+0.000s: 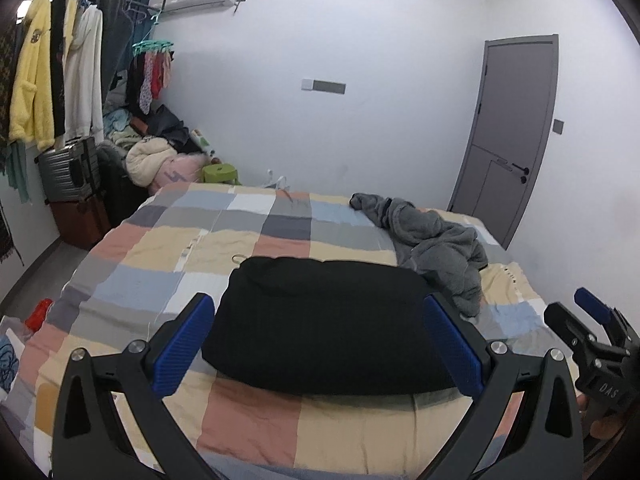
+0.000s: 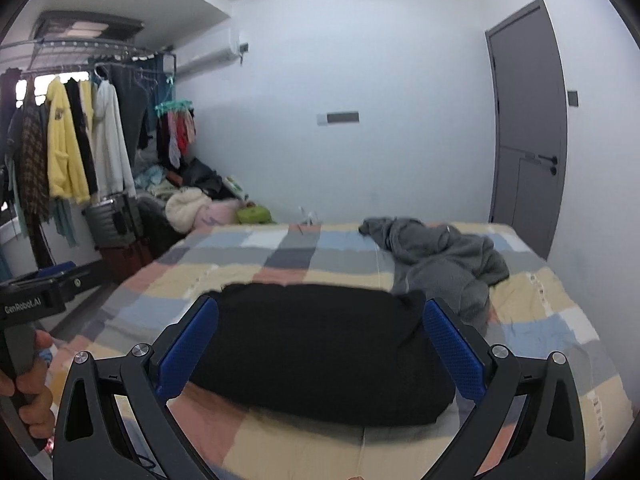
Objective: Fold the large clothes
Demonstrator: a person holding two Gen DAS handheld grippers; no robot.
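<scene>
Both grippers (image 1: 320,340) (image 2: 320,344) hang open over a folded black garment (image 1: 324,324); the rumpled grey one (image 1: 436,244) at two o'clock likely needs grasping next.

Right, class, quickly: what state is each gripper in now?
Left gripper: open, holding nothing.
Right gripper: open, holding nothing.

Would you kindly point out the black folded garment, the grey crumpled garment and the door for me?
black folded garment (image 1: 324,320), left wrist view, middle of its top.
grey crumpled garment (image 1: 436,246), left wrist view, middle of the heap.
door (image 2: 528,128), right wrist view, upper panel.
</scene>
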